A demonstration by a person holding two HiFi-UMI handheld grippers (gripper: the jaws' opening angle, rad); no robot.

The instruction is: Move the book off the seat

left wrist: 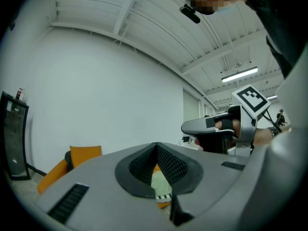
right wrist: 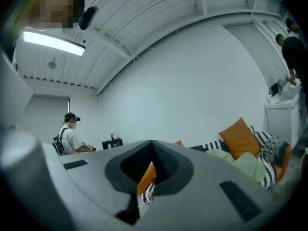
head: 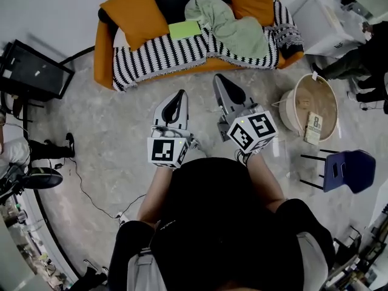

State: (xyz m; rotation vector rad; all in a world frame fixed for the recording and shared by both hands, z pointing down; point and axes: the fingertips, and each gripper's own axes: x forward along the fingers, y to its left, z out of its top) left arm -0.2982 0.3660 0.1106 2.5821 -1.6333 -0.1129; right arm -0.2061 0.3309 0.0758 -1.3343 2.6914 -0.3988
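Note:
A light green book lies flat on the seat of an orange sofa draped with a black-and-white striped throw. Beside it is a crumpled pale green blanket. Both grippers hover over the floor in front of the sofa, well short of the book, and point toward it. My left gripper is shut with nothing in it, and its jaws meet at the tip in the left gripper view. My right gripper is likewise shut and empty. The book does not show in either gripper view.
Two orange cushions lean on the sofa back. A round basket holding a carton and a blue chair stand at the right. There is a black screen at the left, and a cable runs across the floor. A person stands far off.

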